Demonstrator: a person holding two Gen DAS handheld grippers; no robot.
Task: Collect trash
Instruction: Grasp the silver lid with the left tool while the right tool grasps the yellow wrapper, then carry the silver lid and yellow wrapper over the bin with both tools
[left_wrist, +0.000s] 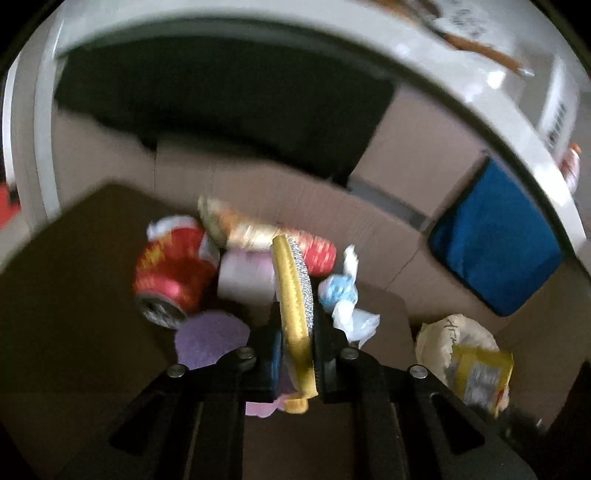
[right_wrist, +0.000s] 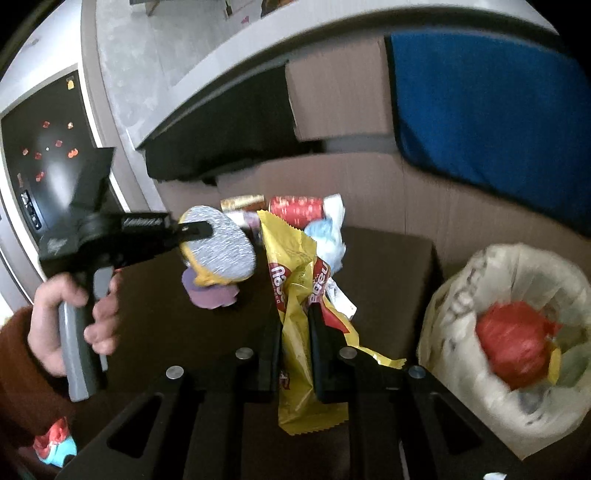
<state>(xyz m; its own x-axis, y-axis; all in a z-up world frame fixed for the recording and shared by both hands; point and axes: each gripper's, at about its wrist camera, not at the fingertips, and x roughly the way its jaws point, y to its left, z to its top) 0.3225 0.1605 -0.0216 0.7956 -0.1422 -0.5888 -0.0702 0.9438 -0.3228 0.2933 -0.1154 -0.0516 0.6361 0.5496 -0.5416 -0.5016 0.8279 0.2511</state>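
Two grippers in use, each clamped on one piece of trash above a dark brown table (right_wrist: 388, 266).

Left gripper (left_wrist: 297, 350): jaws closed tight on a flat oval pad, yellow on the edge and one face, silver-grey glitter on the other (left_wrist: 295, 295). The pad stands on edge between the fingers and sticks out past the tips. In the right wrist view the same gripper (right_wrist: 195, 230) enters from the left, held by the person's left hand (right_wrist: 70, 321), with the pad's (right_wrist: 221, 247) glitter face toward the camera.

Right gripper (right_wrist: 293, 325): jaws pinched on a yellow snack wrapper with red lettering (right_wrist: 295, 288). The wrapper runs upright through the fingers, top edge above the tips, lower end hanging below the jaws.

Remaining trash on the table, grouped beyond the left fingertips: a red drink can on its side (left_wrist: 170, 273), a pale roll-shaped item (left_wrist: 245, 277) just beside it, an orange-and-red packet (left_wrist: 266, 236) behind, a crumpled white-and-blue wrapper (left_wrist: 343, 295) to the right, and a purple scrap (left_wrist: 210, 338) lying flat near the left finger.

Bin with a pale plastic liner (right_wrist: 509, 332) stands at the table's right edge; a red crumpled item (right_wrist: 513, 347) lies inside. Cardboard (right_wrist: 369, 192) and a blue cloth (right_wrist: 491, 110) lie behind the table. Left view is motion-blurred; labels unreadable.
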